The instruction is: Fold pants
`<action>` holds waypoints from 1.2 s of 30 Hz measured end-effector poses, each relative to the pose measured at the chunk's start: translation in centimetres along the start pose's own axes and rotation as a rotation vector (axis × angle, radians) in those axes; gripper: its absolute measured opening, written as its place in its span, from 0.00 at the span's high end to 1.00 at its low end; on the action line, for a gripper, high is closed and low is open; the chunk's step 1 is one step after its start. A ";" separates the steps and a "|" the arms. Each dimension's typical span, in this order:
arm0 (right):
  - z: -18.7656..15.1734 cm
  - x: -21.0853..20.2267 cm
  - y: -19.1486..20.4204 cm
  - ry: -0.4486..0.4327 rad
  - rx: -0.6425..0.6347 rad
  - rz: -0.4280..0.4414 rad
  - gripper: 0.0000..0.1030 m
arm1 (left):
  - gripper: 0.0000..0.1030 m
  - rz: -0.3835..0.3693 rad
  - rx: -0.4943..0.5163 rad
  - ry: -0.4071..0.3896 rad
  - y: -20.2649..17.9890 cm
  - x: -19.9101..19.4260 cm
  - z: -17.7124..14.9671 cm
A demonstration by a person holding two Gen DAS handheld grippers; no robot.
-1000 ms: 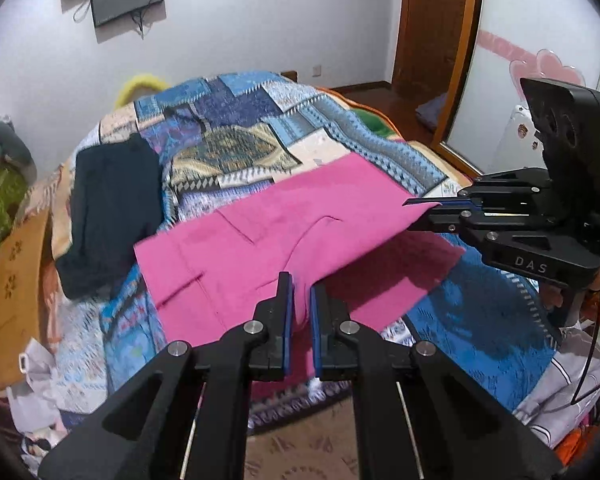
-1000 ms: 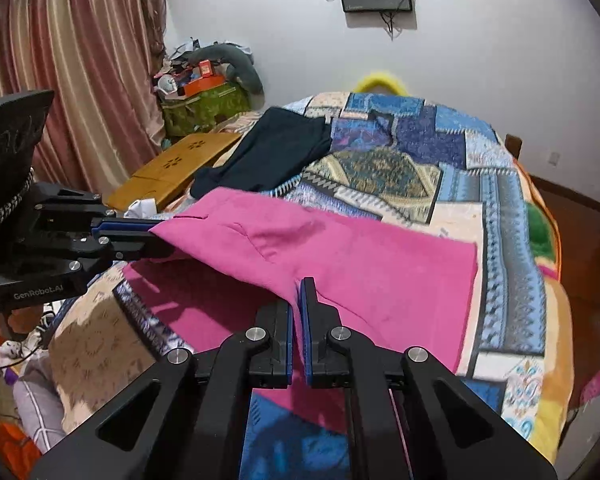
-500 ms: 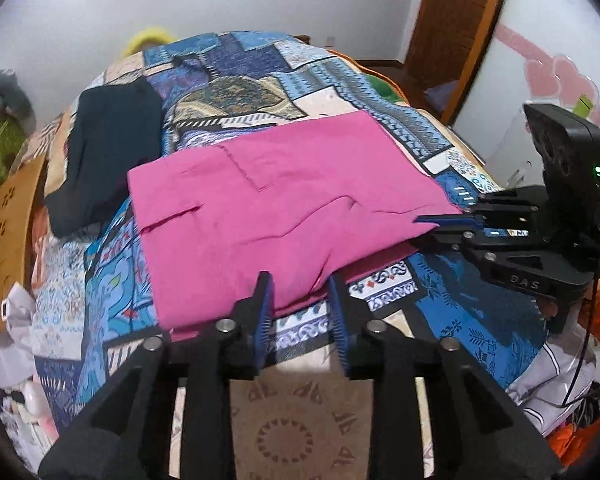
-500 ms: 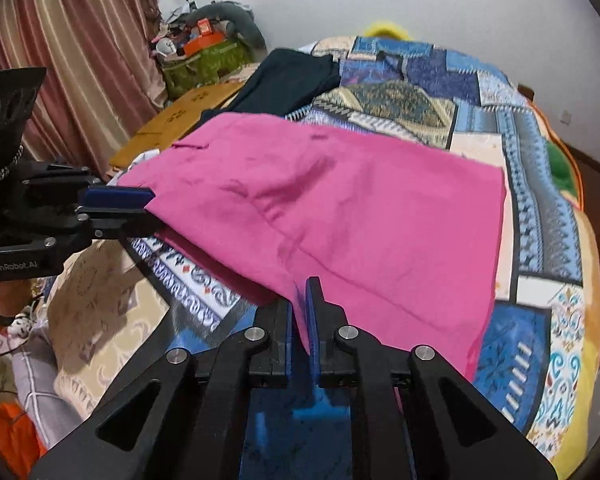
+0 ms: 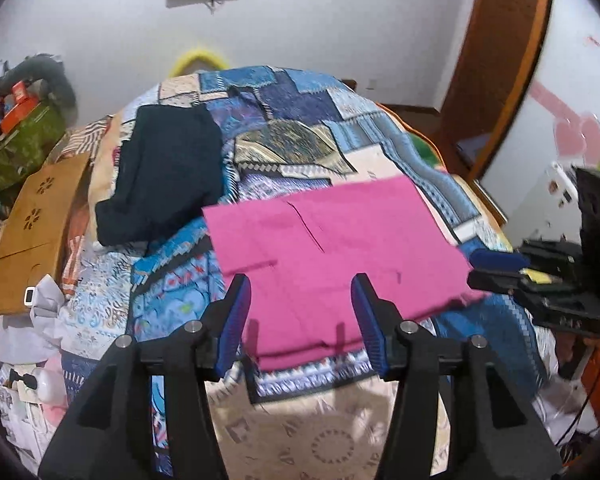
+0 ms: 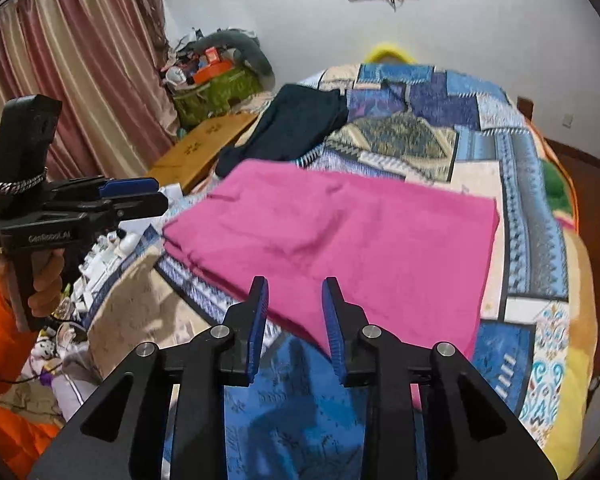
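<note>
The pink pants [image 5: 332,256] lie folded flat on the patchwork bedspread [image 5: 300,120]; they also show in the right wrist view [image 6: 360,240]. My left gripper [image 5: 302,292] is open and empty, just in front of the near edge of the pants. My right gripper [image 6: 293,292] is open and empty over the near right corner of the pants. In the left wrist view the right gripper [image 5: 496,268] sits at the pants' right edge. In the right wrist view the left gripper [image 6: 139,196] sits left of the pants.
A folded dark garment [image 5: 163,172] lies on the bed beyond the pants, to the left. A wooden board [image 5: 31,232] and clutter [image 5: 19,136] stand left of the bed. A door [image 5: 496,56] is at the right, curtains [image 6: 59,80] at the left.
Both grippers held the pants' upper layer and laid it forward over the lower one. Both then opened, let go and drew back toward the near edge of the bed.
</note>
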State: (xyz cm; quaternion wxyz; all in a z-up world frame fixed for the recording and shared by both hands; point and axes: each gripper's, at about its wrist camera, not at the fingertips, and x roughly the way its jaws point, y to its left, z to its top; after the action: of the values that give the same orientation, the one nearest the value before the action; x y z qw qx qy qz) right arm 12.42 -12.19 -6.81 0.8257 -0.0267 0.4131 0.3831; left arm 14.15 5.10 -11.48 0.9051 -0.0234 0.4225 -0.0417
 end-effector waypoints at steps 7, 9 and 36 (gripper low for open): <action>1.1 2.1 -0.3 -0.004 0.072 -0.010 0.74 | 0.40 -0.069 -0.061 0.029 0.1 2.4 0.6; 0.6 3.3 -0.3 0.019 0.081 -0.006 0.72 | 0.40 -0.059 -0.032 0.048 -0.5 3.6 0.1; -7.7 0.5 -8.2 0.125 0.265 -0.222 0.64 | 0.23 0.091 0.060 0.091 2.3 4.9 -5.0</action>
State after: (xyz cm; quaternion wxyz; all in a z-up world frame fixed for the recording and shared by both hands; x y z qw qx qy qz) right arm 12.83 -20.42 -14.44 0.8320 0.0131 0.5048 0.2297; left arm 13.62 6.93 -18.64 0.8863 0.0248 0.4623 -0.0141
